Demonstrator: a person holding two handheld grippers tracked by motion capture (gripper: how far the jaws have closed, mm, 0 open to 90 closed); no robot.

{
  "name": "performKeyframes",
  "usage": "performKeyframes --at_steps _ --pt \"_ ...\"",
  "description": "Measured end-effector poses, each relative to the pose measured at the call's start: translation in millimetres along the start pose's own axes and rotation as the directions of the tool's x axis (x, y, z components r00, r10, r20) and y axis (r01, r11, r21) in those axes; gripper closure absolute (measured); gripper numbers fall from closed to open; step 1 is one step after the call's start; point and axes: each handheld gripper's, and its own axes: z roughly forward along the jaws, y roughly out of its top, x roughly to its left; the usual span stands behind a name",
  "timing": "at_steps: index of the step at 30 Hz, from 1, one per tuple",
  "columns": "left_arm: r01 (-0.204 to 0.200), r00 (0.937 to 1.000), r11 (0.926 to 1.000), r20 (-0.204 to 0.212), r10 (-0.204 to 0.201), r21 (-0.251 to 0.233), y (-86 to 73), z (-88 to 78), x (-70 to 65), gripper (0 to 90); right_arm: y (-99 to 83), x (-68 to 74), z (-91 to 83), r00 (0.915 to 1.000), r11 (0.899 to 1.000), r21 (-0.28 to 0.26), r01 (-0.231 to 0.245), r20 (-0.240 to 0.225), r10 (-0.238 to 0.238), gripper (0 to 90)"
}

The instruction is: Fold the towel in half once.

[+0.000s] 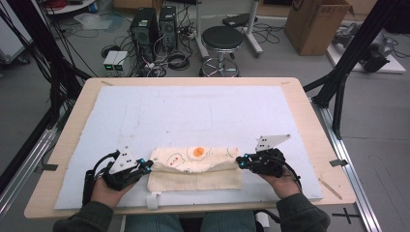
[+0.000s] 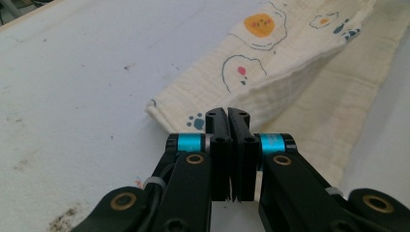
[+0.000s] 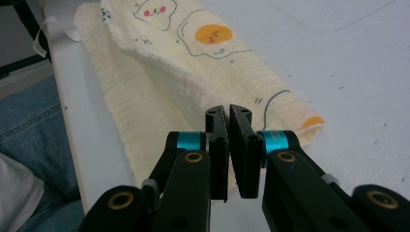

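Both the left hand-held gripper (image 1: 145,166) and right hand-held gripper (image 1: 240,161) are pinching the end corners of the soft, light, floppy cloth (image 1: 196,167), which is lying half-folded near the table (image 1: 67,140) front edge.

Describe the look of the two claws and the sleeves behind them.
Both the left claw and the right claw are black, with cyan bands beside the flat jaws and brass-coloured pivot pins. Each carries a grey three-cornered plate with small holes and trails a black cable. The sleeves are dark olive-grey.
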Motion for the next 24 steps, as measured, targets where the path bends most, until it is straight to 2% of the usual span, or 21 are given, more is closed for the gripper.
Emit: performKeyframes --at_steps 12,13,15,18,21,22,24 --pt "-0.027 0.9991 0.9993 0.033 0.026 0.024 -13.1 -0.4 -14.7 86.8 -12.9 2.1 5.6 0.9999 1.000 0.025 -0.008 -0.008 0.008 85.2" --pt "-0.029 0.9989 0.9993 0.039 0.028 0.024 -13.0 -0.4 -15.1 84.7 -14.2 3.3 6.7 1.0000 1.000 0.027 -0.004 -0.008 0.004 83.3" --pt "-0.016 0.9981 0.9999 0.059 0.016 0.004 -10.8 -3.1 -15.4 76.9 -14.8 5.3 5.2 0.9998 1.000 0.015 -0.001 -0.019 0.001 78.9" --pt "-0.007 0.9963 0.9991 0.086 0.011 -0.043 -3.4 -10.9 -12.6 69.6 -10.9 8.3 -2.3 0.9996 0.999 -0.032 0.003 -0.028 -0.004 75.7" --pt "-0.003 0.9967 0.9983 0.081 0.008 -0.057 2.8 -13.3 -10.2 68.7 -7.1 9.3 -6.3 0.9992 0.999 -0.054 0.000 -0.041 -0.002 74.3" --pt "-0.005 0.9965 0.9984 0.083 0.009 -0.057 3.4 -12.2 -9.5 68.8 -4.7 10.2 -5.3 0.9984 0.999 -0.041 -0.002 -0.056 0.000 73.2" --pt "-0.004 0.9966 0.9989 0.082 0.008 -0.046 1.9 -7.5 -9.7 69.1 -4.8 10.9 -2.8 0.9984 1.000 -0.029 0.007 -0.056 -0.008 73.1"
